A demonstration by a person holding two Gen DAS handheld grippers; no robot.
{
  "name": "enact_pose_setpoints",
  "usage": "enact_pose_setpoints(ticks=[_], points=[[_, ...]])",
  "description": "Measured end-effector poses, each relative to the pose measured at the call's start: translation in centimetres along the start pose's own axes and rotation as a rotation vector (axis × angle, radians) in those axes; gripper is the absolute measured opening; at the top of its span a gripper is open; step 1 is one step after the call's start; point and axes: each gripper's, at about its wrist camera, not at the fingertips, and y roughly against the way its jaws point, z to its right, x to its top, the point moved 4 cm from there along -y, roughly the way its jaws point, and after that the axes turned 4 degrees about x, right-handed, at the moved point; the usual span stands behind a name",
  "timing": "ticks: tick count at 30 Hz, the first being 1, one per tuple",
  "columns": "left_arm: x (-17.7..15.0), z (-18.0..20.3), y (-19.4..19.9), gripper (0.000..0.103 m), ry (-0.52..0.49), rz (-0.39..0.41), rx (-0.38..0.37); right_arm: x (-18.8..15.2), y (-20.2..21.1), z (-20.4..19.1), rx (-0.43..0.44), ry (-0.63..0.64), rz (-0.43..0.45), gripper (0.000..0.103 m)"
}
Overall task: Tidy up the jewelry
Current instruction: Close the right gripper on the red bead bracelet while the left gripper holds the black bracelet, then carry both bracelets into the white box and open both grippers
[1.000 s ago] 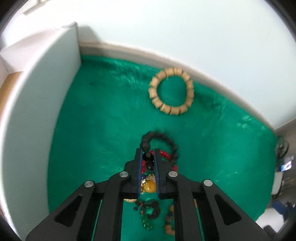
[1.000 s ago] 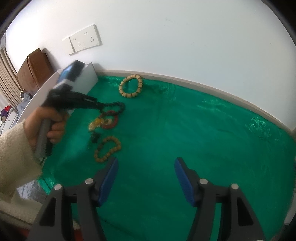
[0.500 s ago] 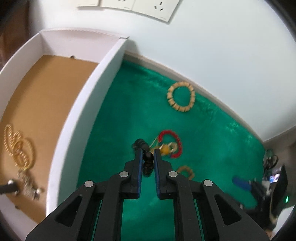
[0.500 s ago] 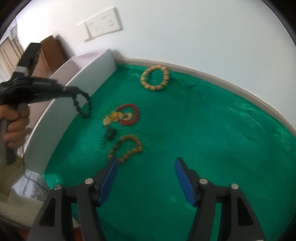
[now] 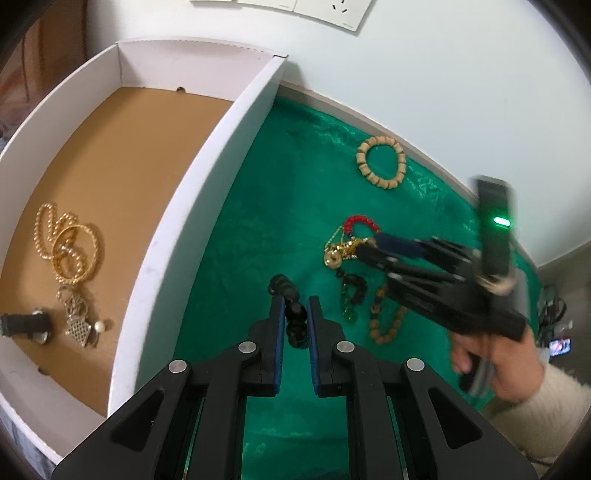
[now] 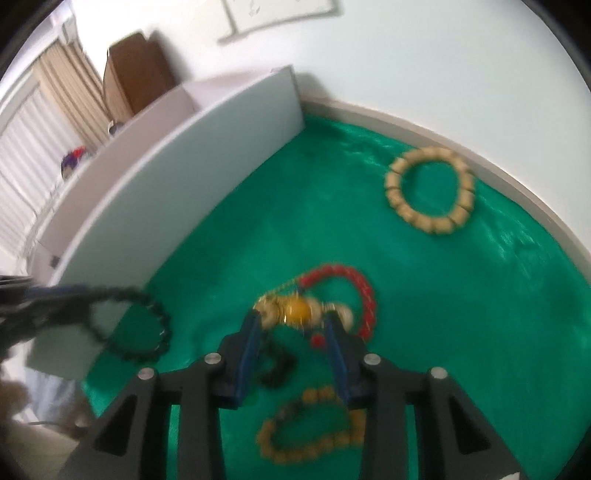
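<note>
Jaws of our left gripper [image 5: 295, 319] pinch the black bead bracelet [image 5: 293, 314] between blue pads; the loop hangs clear above the green cloth [image 5: 258, 184], just right of the box wall. From the right wrist view this bracelet [image 6: 136, 325] appears as a blurred dark ring in front of the white box [image 6: 184, 155].

Jaws of our right gripper [image 6: 295, 332] stand spread, lowered over the tangle of pieces at mid-cloth; whether the pads touch anything we cannot tell, as the view is blurred.

Items we list on the worktop cloth:
- red bead bracelet [image 6: 354, 288], curling round the far and right side of the tangle
- amber bead with gold chain [image 6: 299, 310], between the spread pads
- dark green bead piece [image 5: 352, 295], just near of the gold cluster
- brown bead bracelet [image 6: 310, 428], nearest of the group, under the right gripper
- tan wooden bracelet [image 5: 380, 162], well apart at the far side, close to the wall [image 5: 406, 55]

Items we list inside the white box [image 5: 207, 192], left of the cloth, on its brown floor:
- gold bangles and chain [image 5: 68, 243]
- silver pendant piece [image 5: 79, 325]
- dark-strapped watch [image 5: 26, 325], at the left edge

Wall sockets [image 5: 306, 5] sit above the box
</note>
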Motion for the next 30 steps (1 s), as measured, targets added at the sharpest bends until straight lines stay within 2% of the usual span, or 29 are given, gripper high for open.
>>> enact_pose_setpoints(ticks=[1, 2, 5, 17, 21, 24, 27, 30], points=[[-0.1, -0.1, 0.1, 0.01, 0.001, 0.001, 0.002, 0.1, -1.0, -0.1, -0.005, 0.014, -0.025, 0.032], [-0.2, -0.3, 0.2, 0.01, 0.003, 0.002, 0.002, 0.0, -1.6, -0.1, -0.021, 0.028, -0.046, 0.024], [-0.4, -0.6, 0.7, 0.01, 0.004, 0.006, 0.005, -0.2, -1.3, 0.0, -0.022, 0.021, -0.044, 0.018], [0.1, 0.2, 3.7, 0.01, 0.004, 0.023, -0.057, 0.0, 7.9, 1.3, 0.102, -0.134, 0.04, 0.018], [0.2, 0.7, 6.4, 0.01, 0.009, 0.054, -0.079, 0.6, 11.4, -0.4, 0.136, -0.099, 0.091, 0.018], [0.5, 0.3, 9.4, 0.01, 0.026, 0.109, -0.086, 1.5, 13.4, -1.9, 0.173, -0.08, 0.115, 0.018], [0.8, -1.2, 12.7, 0.01, 0.05, 0.165, -0.064, 2.8, 14.9, -4.0, 0.206, -0.036, 0.139, 0.018], [1.0, -3.5, 14.6, 0.01, 0.092, 0.186, -0.044, 4.5, 15.7, -6.3, 0.253, 0.008, 0.156, 0.018]])
